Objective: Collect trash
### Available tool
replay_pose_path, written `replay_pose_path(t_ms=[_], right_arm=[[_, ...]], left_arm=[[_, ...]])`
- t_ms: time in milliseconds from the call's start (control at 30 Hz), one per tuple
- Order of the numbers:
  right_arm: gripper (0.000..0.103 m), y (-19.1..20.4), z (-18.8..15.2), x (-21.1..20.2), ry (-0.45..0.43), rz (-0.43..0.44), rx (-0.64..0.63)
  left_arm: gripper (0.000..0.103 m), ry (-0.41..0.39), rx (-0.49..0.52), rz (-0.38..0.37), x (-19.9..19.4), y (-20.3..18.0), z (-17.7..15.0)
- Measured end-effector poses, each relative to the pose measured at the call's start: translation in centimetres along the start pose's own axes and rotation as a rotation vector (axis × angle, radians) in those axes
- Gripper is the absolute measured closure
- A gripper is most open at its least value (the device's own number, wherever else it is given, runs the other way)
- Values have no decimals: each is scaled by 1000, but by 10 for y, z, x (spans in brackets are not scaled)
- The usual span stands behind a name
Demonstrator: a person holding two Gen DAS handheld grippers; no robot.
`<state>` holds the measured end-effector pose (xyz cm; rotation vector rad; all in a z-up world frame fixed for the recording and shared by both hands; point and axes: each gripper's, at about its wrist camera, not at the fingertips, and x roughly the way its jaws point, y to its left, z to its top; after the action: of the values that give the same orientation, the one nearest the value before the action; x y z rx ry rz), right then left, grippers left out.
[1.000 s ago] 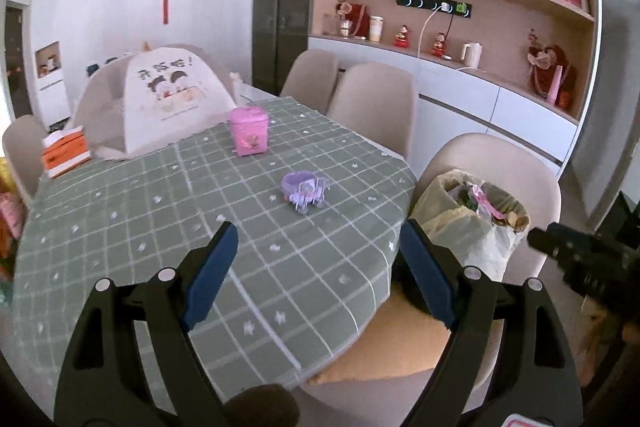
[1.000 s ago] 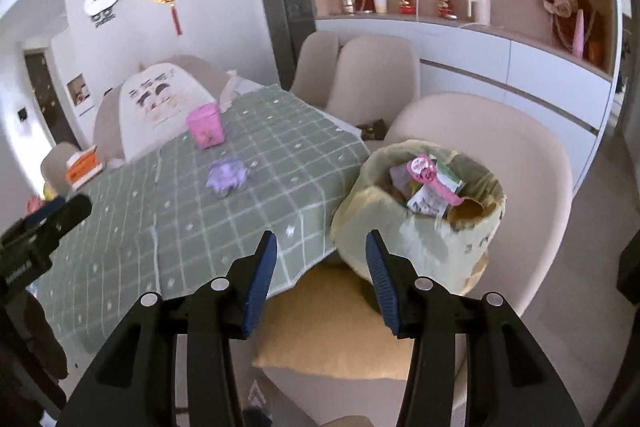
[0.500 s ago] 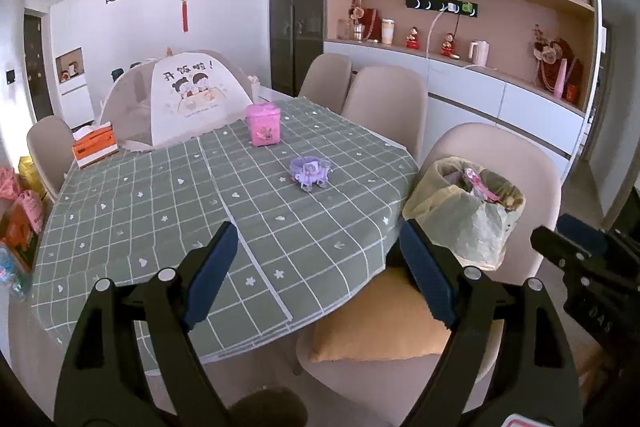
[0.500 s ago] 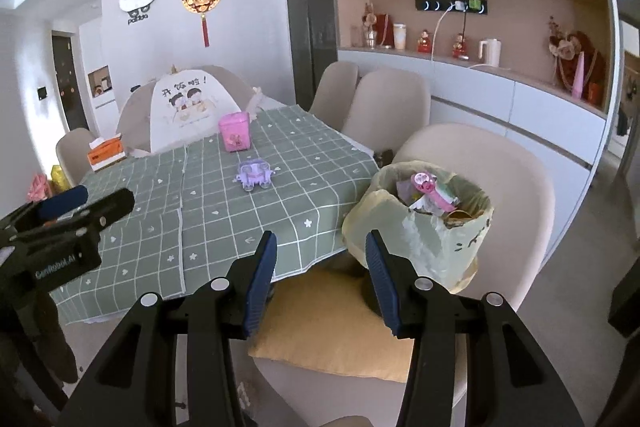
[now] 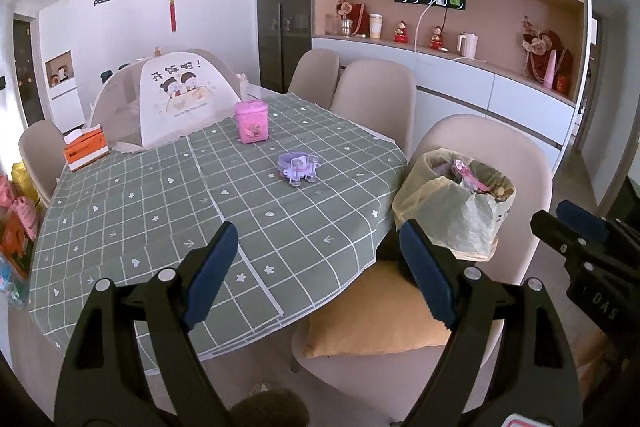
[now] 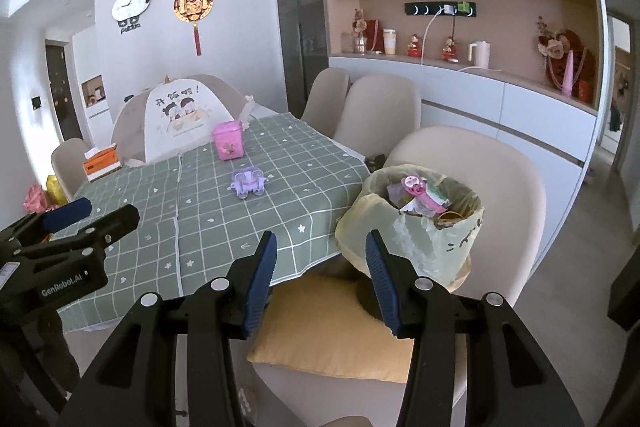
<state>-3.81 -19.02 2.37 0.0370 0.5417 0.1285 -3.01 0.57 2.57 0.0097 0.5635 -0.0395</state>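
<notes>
A trash bin lined with a pale yellow bag (image 5: 452, 211) (image 6: 416, 227) stands on a beige chair's yellow cushion, filled with wrappers and a pink item. A small purple toy-like piece (image 5: 298, 169) (image 6: 248, 181) lies on the green checked tablecloth (image 5: 168, 195) (image 6: 200, 211). My left gripper (image 5: 316, 247) is open and empty, held back from the table's near edge. My right gripper (image 6: 322, 251) is open and empty, just short of the bin. Each gripper shows at the side of the other's view.
A pink tin (image 5: 251, 122), a mesh food cover (image 5: 172, 99) and an orange tissue box (image 5: 86, 149) sit farther back on the table. Beige chairs (image 5: 372, 95) ring it. Shelves and cabinets (image 5: 460, 39) fill the right wall. Bare floor (image 6: 592, 211) lies right of the bin's chair.
Both grippers have drawn back from the table and bin, so more of the room shows; most of that shift came early. Jaws stay as wide as before.
</notes>
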Motion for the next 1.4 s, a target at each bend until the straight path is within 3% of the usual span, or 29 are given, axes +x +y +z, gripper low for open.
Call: replay_pose_path(t_ms=[1400], right_arm=[[59,-1,-1,-3,-8,-9,27]], left_arm=[[24,12,7,-12,4,-3,-2]])
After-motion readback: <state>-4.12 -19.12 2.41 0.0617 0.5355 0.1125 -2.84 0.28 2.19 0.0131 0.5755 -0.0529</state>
